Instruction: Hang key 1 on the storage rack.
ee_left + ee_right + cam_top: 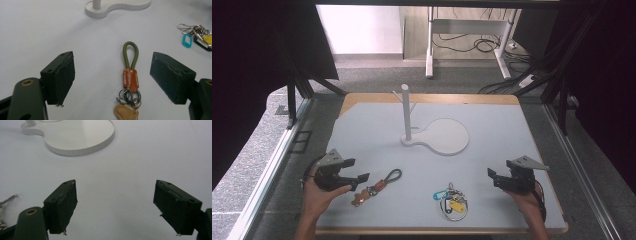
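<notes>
Between the wide jaws of the left gripper (113, 77) lay the keychain (130, 83); closing squarely on its leather tab seemed best.

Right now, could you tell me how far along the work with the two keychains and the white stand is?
Nothing looks done: the white stand carries nothing. The left gripper, jaws wide open, is lined up on the green-loop keychain, which lies flat on the table. The right gripper is open with nothing between its jaws, beside the key bunch. Both keychains presumably remain to be picked up.
</notes>
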The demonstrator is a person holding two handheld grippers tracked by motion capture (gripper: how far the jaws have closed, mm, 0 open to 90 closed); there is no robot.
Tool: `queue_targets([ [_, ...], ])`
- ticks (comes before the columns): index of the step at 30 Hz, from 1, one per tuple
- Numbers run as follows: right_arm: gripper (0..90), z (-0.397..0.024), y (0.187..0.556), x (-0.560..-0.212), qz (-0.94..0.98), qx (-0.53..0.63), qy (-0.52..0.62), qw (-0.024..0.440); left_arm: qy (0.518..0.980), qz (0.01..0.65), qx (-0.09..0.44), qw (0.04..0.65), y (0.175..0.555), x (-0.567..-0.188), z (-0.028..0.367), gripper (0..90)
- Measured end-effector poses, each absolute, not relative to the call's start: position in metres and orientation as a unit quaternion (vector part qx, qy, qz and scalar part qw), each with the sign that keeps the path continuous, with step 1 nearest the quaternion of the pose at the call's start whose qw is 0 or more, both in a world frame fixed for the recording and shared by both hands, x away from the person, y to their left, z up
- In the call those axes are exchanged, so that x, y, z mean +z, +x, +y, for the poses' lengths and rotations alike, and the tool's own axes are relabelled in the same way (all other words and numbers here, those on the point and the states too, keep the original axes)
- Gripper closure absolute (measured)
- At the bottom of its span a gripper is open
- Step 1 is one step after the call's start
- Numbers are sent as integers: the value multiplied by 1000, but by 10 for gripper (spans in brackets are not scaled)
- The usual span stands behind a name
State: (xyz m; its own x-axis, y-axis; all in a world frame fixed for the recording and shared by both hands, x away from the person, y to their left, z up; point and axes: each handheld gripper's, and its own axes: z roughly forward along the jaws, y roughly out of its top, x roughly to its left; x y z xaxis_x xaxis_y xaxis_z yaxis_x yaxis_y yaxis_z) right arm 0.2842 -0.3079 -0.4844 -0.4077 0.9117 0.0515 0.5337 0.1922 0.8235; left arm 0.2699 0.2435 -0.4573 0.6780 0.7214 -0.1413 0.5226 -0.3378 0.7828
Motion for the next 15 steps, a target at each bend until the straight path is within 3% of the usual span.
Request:
queue_targets([
  [15, 242, -326, 283, -481, 730, 421, 492, 218, 811, 389, 99, 427, 274, -460, 241, 226],
])
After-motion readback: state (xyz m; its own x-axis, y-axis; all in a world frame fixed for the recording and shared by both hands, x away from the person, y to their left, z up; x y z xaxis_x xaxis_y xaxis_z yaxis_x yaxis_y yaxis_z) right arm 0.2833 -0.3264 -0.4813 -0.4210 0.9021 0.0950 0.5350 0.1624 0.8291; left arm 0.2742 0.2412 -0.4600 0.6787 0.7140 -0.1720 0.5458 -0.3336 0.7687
